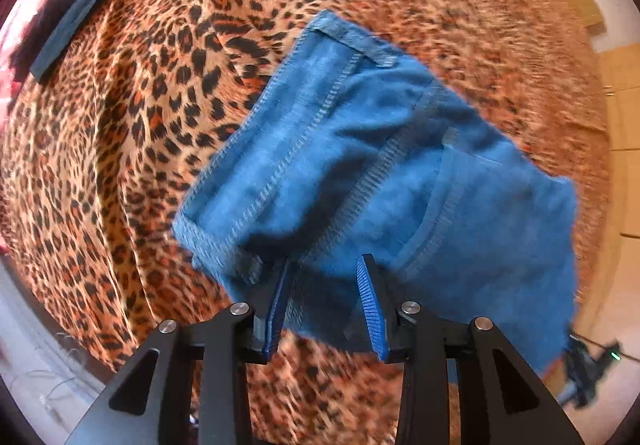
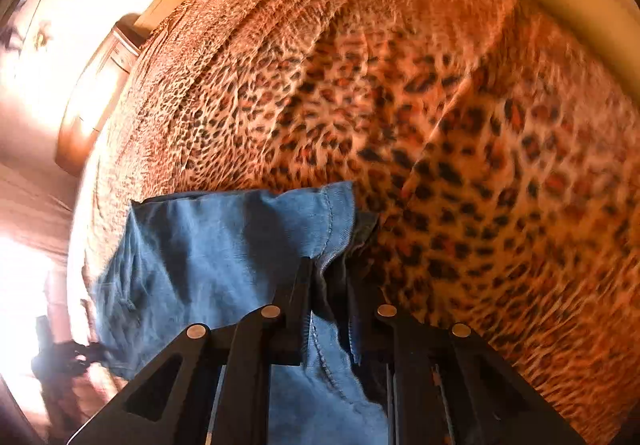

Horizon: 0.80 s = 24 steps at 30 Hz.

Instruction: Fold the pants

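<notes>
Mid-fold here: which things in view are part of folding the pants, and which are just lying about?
Job:
blue pants
left gripper, open over the pants
right gripper, shut on the pants' edge

Lying about:
leopard-print blanket underneath
black garment at the blanket's far edge
wooden furniture beside the bed

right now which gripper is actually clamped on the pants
The right gripper: blue pants fabric is pinched between its fingers. The left gripper has its jaws apart, with nothing pinched between them.
</notes>
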Motion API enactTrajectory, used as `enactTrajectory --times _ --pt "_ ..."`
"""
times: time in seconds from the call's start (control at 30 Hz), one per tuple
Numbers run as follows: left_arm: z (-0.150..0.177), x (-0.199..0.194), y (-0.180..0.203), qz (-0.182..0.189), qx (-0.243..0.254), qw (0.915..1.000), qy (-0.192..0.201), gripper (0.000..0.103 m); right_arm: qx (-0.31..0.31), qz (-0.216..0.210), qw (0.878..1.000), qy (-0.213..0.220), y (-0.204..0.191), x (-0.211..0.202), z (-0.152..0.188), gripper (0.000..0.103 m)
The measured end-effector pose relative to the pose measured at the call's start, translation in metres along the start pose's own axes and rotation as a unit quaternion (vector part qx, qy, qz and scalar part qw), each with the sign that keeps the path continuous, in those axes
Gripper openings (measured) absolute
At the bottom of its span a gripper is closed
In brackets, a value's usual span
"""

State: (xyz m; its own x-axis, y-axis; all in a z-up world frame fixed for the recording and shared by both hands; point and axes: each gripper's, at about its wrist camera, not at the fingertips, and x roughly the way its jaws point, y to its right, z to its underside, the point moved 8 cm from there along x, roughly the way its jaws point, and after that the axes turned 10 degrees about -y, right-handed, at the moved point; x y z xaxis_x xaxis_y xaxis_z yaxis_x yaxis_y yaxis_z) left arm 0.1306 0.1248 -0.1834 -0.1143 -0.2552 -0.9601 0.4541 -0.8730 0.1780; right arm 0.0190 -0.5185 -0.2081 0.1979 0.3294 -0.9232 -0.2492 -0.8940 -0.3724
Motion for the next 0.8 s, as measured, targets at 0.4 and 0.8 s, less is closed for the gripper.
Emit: enactTrajectory --times 0.4,0.8 --pt "0.033 -0.048 0.117 -0.031 0.207 0.9771 0.039 0.048 0.133 -0.129 0.982 0.031 0.055 -0.066 0.069 0.058" --pt "0.11 0.023 0.389 -0.047 0.458 0.8851 -0.069 0.059 0.264 -0.25 0.931 0.021 0.075 -0.012 0.153 0.058"
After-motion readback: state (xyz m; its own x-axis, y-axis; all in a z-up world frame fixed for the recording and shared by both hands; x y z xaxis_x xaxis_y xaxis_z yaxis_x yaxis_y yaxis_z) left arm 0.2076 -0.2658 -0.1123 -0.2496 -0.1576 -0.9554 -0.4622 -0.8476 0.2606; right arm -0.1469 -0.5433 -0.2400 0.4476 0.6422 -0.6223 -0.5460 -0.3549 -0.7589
